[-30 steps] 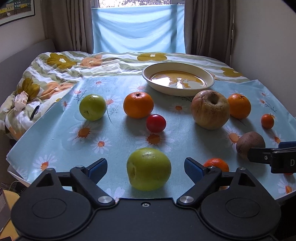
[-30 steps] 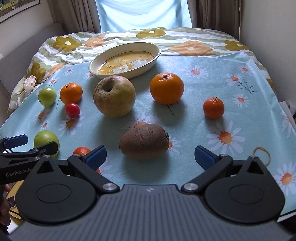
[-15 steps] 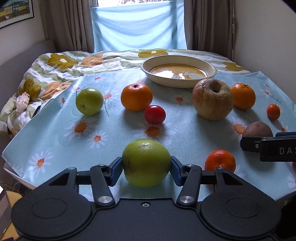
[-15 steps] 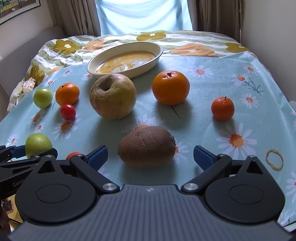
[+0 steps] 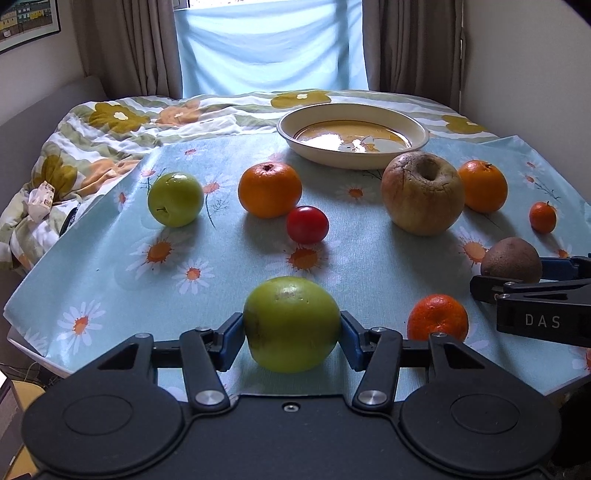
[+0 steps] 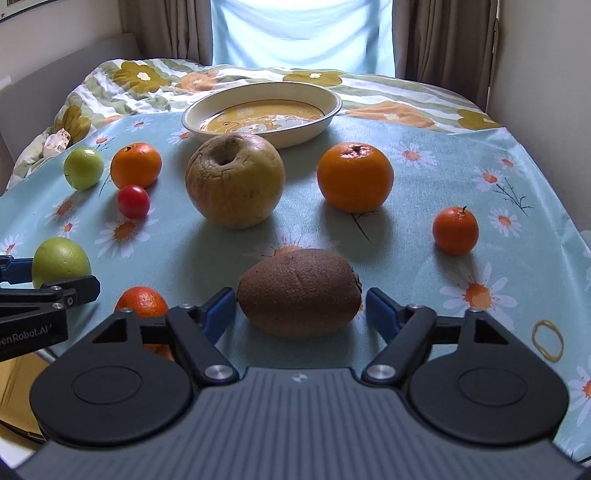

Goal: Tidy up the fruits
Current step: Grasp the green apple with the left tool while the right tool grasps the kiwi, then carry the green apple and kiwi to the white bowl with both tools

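Daisy-print cloth (image 5: 221, 266) spread over a bed. Floral quilt (image 5: 110, 125) behind it; brown curtains (image 5: 125, 48) flank the window. Yellow rubber band (image 6: 547, 339) on the cloth.

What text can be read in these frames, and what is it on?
"DAS": white letters on the side of the right gripper, cut off at the frame edge.
"enRobot.AI": white print on the side of the left gripper, its start cut off.
The framed picture on the wall: any lettering too small to read.
The bowl carries a cartoon print, no legible words.
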Tool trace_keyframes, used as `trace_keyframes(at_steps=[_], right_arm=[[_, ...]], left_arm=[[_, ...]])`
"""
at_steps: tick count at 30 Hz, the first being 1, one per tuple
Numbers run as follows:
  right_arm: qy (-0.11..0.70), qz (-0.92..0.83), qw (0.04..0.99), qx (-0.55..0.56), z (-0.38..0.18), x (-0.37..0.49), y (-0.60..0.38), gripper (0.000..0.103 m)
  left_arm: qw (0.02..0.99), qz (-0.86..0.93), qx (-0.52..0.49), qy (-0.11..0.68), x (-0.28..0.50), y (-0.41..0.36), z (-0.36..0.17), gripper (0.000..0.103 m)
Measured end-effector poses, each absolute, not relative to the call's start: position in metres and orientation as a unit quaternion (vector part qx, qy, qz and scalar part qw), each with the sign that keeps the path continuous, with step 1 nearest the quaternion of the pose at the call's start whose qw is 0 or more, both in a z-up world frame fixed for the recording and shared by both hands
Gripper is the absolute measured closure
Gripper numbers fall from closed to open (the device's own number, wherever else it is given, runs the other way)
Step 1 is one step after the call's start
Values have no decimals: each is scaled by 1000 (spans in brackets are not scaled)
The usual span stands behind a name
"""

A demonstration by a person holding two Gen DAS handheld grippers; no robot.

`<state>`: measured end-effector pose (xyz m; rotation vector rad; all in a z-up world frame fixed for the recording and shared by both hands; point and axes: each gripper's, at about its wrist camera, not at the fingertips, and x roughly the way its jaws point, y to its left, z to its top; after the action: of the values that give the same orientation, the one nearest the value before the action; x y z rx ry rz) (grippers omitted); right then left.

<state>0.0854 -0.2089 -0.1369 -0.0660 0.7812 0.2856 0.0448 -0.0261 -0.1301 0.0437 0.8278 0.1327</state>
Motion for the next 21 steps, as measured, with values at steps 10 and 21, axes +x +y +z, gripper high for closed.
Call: trace_keyframes(at_steps=[10, 21], right_arm=[[376, 136, 916, -15, -129, 86, -216, 25], [358, 152, 921, -11, -80, 90, -226, 25]], left_arm=[[914, 65, 17, 399, 44, -25, -125, 45], [925, 79, 6, 372, 37, -30, -79, 45]])
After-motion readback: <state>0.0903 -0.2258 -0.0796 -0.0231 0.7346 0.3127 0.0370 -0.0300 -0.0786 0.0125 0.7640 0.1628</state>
